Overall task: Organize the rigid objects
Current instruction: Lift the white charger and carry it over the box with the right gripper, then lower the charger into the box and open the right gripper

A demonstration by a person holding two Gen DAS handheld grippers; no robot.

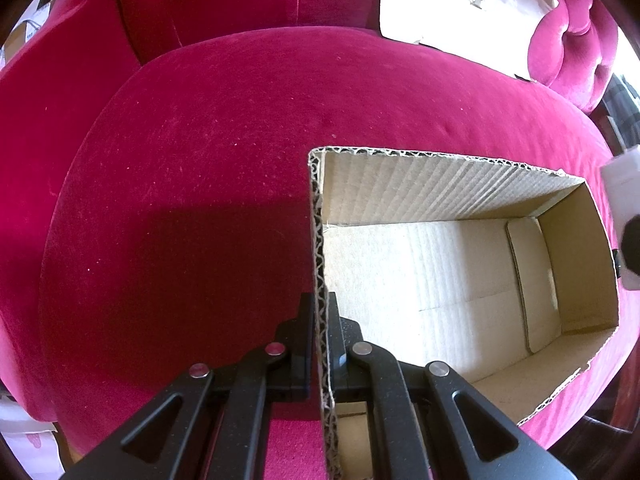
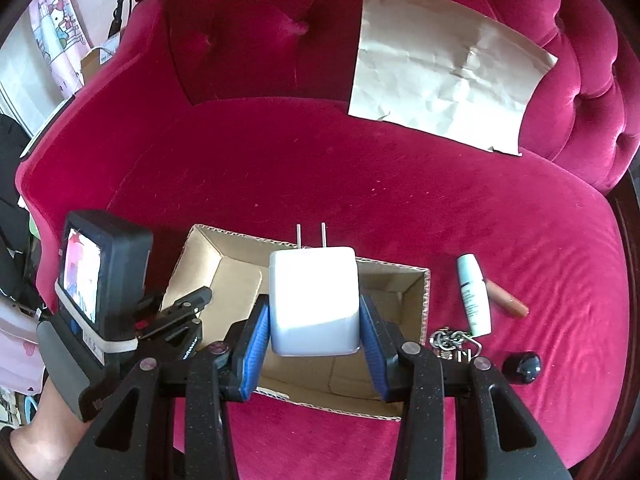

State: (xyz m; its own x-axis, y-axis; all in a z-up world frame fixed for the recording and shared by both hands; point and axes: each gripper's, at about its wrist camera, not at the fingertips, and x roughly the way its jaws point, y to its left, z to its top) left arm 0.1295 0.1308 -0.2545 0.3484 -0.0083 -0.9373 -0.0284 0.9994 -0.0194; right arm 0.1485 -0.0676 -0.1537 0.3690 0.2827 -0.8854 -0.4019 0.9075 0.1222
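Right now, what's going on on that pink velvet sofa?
A person is tidying small items into an open brown cardboard box on the seat. The left gripper is shut on the box's side wall. The right gripper holds a white cube-shaped plug charger above the box. A small white bottle, lip gloss tube and metal keyring wait beside it.

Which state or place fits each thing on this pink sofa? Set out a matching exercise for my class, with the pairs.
Things:
1. white charger
2. cardboard box
3. small white bottle
4. crumpled paper sheet

Descriptions:
A. lying beside a tan tube, right of the box
B. leaning against the backrest
C. held between blue pads, prongs pointing away
D. open-topped, one wall pinched by the left gripper

Pairs: 1-C, 2-D, 3-A, 4-B
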